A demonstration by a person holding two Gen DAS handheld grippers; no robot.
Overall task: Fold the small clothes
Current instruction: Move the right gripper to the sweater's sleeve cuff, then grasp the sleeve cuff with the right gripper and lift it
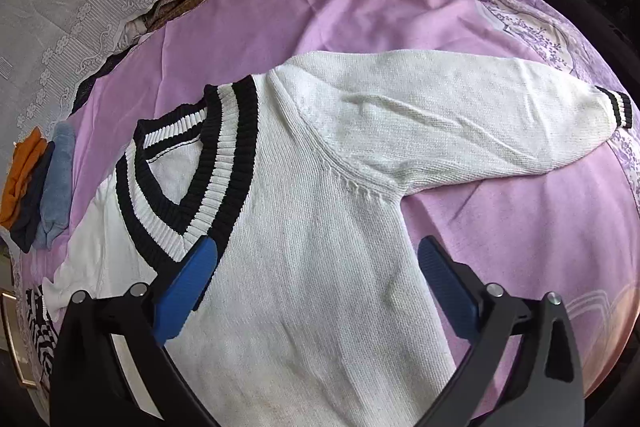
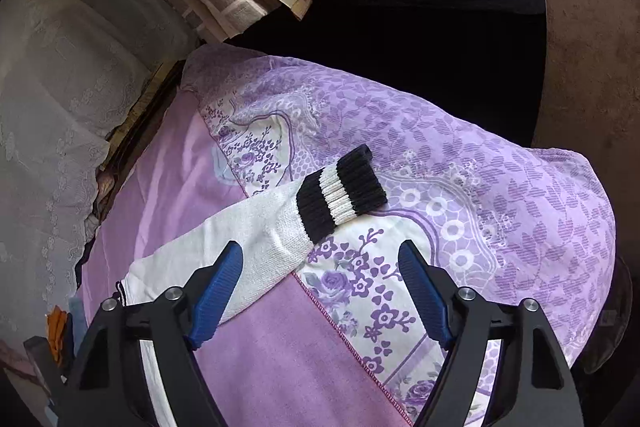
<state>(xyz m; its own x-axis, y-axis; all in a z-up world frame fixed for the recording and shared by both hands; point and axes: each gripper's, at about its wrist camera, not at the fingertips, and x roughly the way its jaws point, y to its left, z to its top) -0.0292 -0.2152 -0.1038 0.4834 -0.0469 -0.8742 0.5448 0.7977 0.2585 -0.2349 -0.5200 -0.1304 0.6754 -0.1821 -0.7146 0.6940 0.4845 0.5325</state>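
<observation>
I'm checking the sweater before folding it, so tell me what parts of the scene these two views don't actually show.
- Sweater hem: left wrist view, cut off by the bottom edge and the left gripper.
- Its other sleeve: left wrist view, only a striped bit at the lower left edge behind the gripper.
- Sweater body: right wrist view, hidden behind the right gripper; only one sleeve and its striped cuff show.
- Folded stack: left wrist view, too small to identify.
</observation>
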